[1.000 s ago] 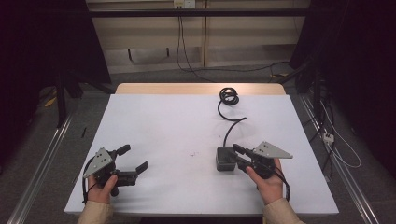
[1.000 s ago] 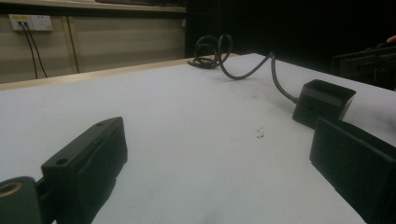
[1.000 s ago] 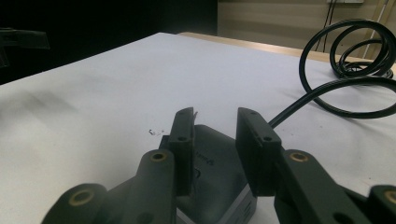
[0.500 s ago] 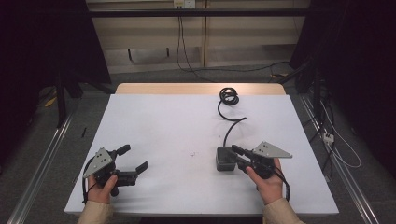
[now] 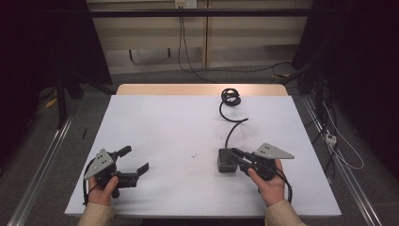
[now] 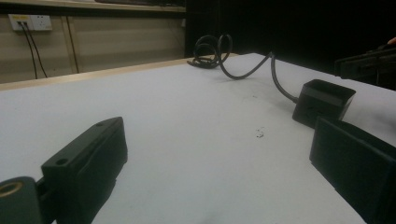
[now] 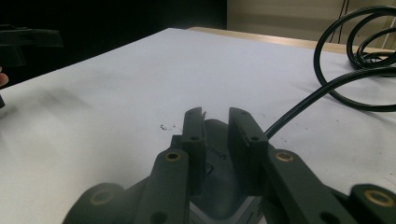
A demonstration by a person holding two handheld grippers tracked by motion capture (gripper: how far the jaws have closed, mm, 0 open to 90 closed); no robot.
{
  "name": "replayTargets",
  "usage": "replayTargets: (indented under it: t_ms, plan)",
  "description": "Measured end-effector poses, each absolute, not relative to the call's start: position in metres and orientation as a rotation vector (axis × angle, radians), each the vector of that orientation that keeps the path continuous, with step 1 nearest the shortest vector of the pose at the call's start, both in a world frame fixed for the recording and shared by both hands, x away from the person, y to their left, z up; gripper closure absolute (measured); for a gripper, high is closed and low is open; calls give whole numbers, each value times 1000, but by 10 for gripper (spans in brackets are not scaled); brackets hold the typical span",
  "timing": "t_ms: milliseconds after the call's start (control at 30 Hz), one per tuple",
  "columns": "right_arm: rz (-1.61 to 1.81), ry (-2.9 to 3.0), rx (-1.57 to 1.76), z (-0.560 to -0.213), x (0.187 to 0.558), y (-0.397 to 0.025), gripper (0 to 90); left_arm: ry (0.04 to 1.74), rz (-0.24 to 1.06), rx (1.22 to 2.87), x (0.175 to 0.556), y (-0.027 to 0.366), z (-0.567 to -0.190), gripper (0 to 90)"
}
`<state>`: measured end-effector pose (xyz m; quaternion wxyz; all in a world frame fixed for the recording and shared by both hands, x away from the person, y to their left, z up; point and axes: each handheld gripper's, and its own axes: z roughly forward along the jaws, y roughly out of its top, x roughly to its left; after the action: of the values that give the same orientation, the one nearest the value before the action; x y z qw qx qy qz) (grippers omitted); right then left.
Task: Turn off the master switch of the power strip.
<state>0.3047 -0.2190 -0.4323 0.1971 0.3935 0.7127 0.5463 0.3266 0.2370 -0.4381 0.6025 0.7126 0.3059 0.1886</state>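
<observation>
Nothing shifted since earlier frames — both hands static. Right gripper (image 5: 239, 156) jaws nearly closed over black adapter block (image 5: 226, 160), contact unconfirmed; I'd seat squarely before lifting, mindful of cable (image 5: 231, 123) ahead. Left gripper (image 5: 132, 159) spread wide, empty.

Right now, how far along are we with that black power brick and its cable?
Nothing looks done: the power brick sits on the white table, its cable coiled at the far edge. In hand: the right gripper is at the brick, jaws nearly together over it; a grip isn't clear. The left gripper waits open. Moving it remains.
</observation>
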Motion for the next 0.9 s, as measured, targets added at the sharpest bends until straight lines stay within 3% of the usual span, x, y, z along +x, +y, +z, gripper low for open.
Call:
replayTargets:
  t_ms: [900]
  plan:
    - [1503,2078,1114,-433,305,-216,858,708,438,1651,327,237,-438,40]
